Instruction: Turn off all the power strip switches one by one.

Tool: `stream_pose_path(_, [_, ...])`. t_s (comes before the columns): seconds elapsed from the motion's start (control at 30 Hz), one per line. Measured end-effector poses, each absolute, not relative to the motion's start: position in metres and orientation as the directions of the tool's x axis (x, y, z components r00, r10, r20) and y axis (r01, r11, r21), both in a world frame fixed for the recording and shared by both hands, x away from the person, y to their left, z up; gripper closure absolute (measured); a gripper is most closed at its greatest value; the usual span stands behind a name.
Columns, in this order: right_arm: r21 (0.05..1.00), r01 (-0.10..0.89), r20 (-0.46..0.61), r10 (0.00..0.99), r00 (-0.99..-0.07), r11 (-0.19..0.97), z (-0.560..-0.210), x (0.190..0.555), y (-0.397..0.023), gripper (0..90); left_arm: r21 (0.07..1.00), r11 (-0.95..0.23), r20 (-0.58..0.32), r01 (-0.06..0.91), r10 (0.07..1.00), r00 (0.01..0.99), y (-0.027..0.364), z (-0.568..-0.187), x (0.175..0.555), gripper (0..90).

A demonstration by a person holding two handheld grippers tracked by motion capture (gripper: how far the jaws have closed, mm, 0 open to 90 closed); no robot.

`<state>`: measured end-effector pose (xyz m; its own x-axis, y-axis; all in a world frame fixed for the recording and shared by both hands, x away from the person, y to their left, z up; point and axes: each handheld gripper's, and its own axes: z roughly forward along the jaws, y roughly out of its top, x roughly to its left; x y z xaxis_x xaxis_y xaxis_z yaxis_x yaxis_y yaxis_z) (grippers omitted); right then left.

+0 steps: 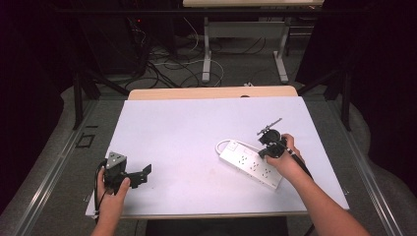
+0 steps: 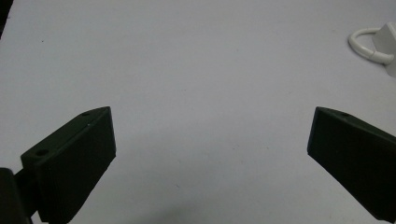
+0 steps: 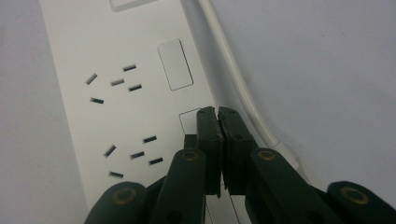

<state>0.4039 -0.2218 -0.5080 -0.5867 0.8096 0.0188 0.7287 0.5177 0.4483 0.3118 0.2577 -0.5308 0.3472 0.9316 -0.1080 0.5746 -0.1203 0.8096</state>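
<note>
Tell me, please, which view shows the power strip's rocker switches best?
The right gripper view: the rocker switches sit close up beside the right gripper. The high view shows the whole power strip, small; the left gripper view catches its corner and cable loop.

Power strip (image 3: 126,107) cut off by frame edges

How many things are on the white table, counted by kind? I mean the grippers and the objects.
Grippers: 2, the left gripper with jaws wide apart, the right gripper with jaws together over a switch.
White power strips: 1, the power strip with its cable.
Total: 3
</note>
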Motion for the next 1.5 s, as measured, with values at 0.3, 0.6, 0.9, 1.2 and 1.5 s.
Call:
stream_pose_path(0.3, [0.452, 0.728, 0.024, 0.809, -0.587, 0.515, -0.5081, 0.402, -0.224, 87.6, 0.81, -0.131, -0.1, 0.572, 0.929, 0.355, 0.2592, -0.5306, 0.3117, 1.0])
stream_pose_path(0.6, [0.456, 0.73, 0.029, 0.812, -0.584, 0.509, -0.5083, 0.4, -0.2251, 87.7, 0.809, -0.13, -0.102, 0.574, 0.93, 0.354, 0.2595, -0.5305, 0.3117, 1.0])
stream_pose_path(0.9, [0.458, 0.732, 0.031, 0.814, -0.58, 0.504, -0.5086, 0.3997, -0.2253, 88.1, 0.809, -0.13, -0.101, 0.573, 0.93, 0.354, 0.2594, -0.5305, 0.3116, 1.0])
stream_pose_path(1.2, [0.463, 0.745, 0.044, 0.827, -0.561, 0.481, -0.5094, 0.3989, -0.2258, 88.1, 0.809, -0.13, -0.101, 0.573, 0.93, 0.354, 0.2595, -0.5305, 0.3115, 1.0])
stream_pose_path(1.5, [0.513, 0.717, 0.062, 0.813, -0.579, 0.472, -0.5141, 0.3987, -0.2268, 90.0, 0.809, -0.13, -0.101, 0.573, 0.93, 0.353, 0.2594, -0.5305, 0.3115, 1.0])
